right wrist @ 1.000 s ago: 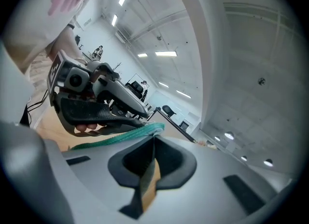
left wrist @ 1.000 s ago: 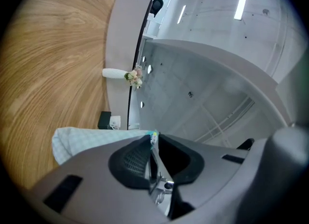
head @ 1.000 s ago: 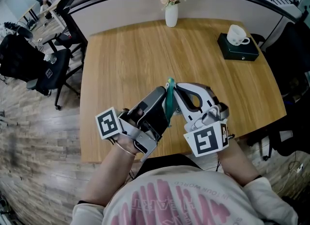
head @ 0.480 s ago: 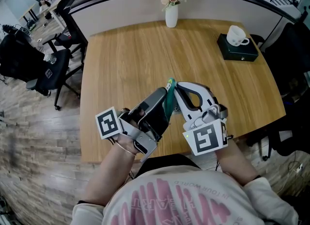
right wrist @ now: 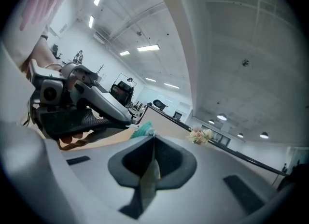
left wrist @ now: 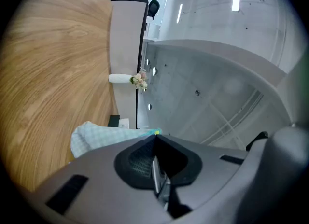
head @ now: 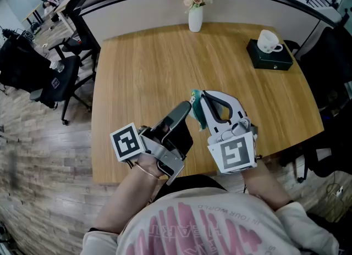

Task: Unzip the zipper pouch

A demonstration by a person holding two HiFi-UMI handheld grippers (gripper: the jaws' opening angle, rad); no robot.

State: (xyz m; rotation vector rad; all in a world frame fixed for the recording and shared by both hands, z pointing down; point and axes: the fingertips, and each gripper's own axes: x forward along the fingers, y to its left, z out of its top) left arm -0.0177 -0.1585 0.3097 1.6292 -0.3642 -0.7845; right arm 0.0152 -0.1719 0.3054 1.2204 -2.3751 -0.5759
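Observation:
A small teal zipper pouch point(head: 197, 114) hangs in the air between my two grippers, above the front part of the wooden table point(head: 148, 67). My dark left gripper point(head: 188, 107) comes from the lower left and is shut on the pouch's edge. In the left gripper view the pale checked pouch point(left wrist: 96, 135) runs into the shut tips of the left gripper point(left wrist: 155, 134), where a tiny yellow-green bit shows. My white right gripper point(head: 199, 98) is shut on the pouch's top end. The right gripper view shows the teal pouch point(right wrist: 141, 132) at the right gripper point(right wrist: 153, 136).
A white vase of flowers point(head: 194, 17) stands at the table's far edge. At the far right a dark green box point(head: 270, 57) carries a white cup point(head: 268, 39). Black office chairs point(head: 55, 78) stand left of the table.
The left gripper has shifted slightly down and left and turned a little. The right gripper has rolled. Less of the pouch shows between them than before.

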